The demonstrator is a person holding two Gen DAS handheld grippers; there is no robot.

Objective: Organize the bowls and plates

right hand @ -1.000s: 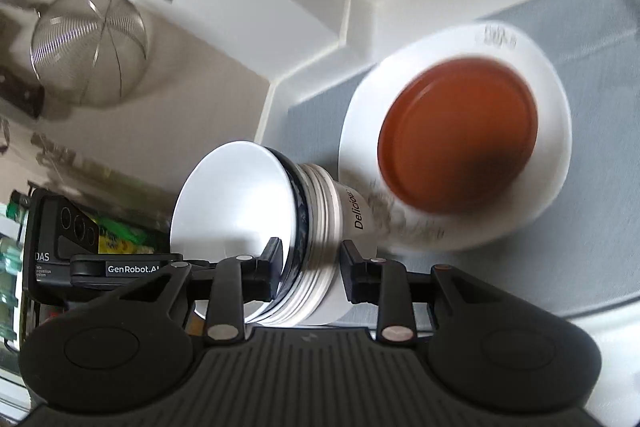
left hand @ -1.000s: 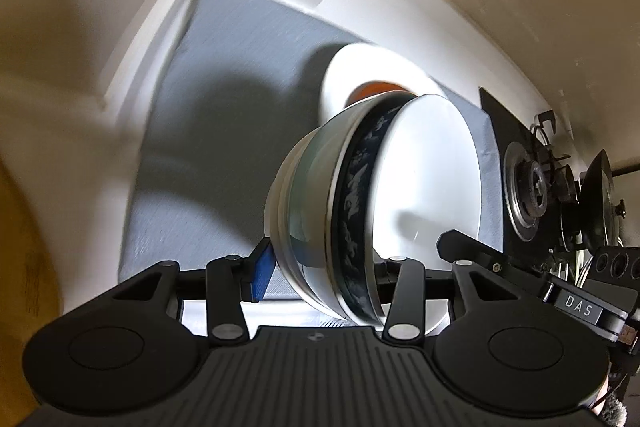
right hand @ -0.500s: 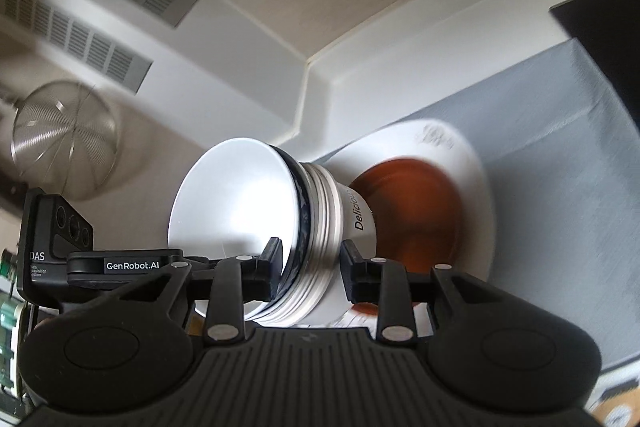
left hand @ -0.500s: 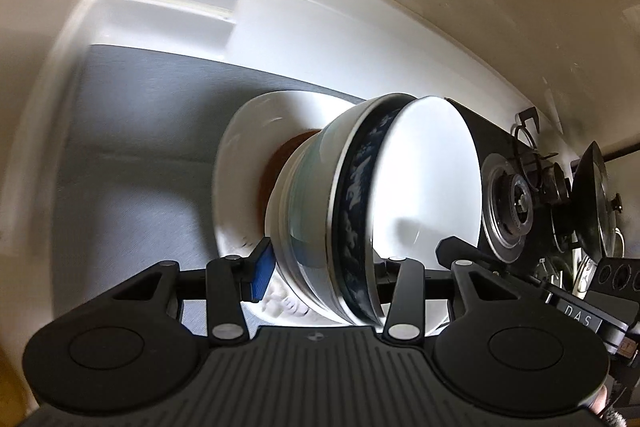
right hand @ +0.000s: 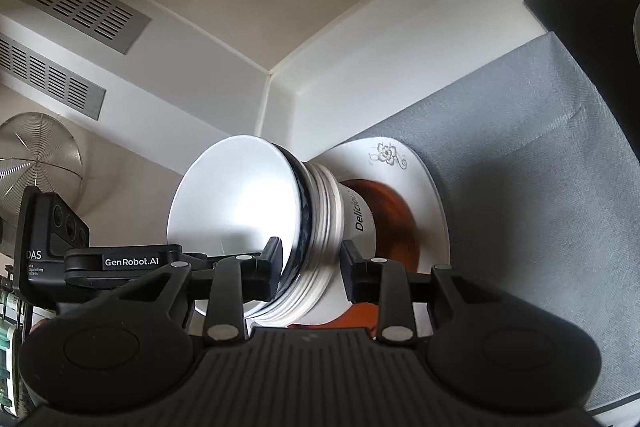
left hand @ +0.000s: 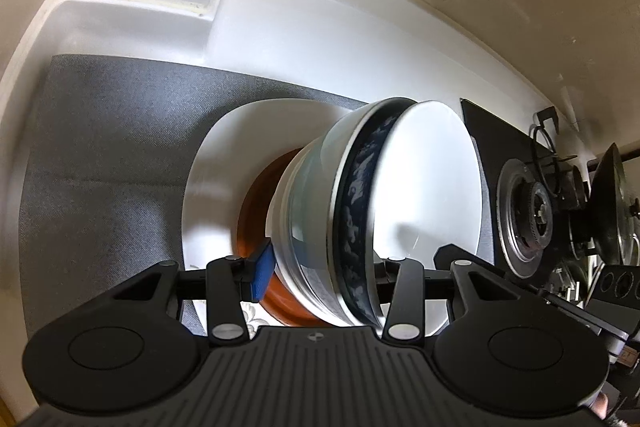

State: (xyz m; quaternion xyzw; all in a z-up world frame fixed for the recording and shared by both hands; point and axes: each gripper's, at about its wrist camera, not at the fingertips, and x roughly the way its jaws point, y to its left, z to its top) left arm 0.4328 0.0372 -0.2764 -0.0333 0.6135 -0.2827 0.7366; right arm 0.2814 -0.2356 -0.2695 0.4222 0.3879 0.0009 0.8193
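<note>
A stack of nested bowls point(left hand: 360, 211), white with a dark blue patterned band, is held between both grippers from opposite sides. My left gripper point(left hand: 320, 275) is shut on the stack's rims. My right gripper point(right hand: 310, 267) is shut on the stack point(right hand: 320, 219) too. The stack's base rests on or just above a brown plate point(right hand: 394, 219) that lies on a large white plate point(right hand: 424, 187) with a flower print. The white plate point(left hand: 216, 187) lies on a grey mat point(left hand: 104, 155).
The mat point(right hand: 540, 163) fills a white counter corner with walls point(left hand: 320, 27) behind and left. A black gas stove point(left hand: 528, 211) with pans stands to the right. A wire strainer point(right hand: 36, 163) hangs at the right wrist view's left.
Both grippers carried the bowl stack down toward the plates. The stack's base now sits at the brown plate.
</note>
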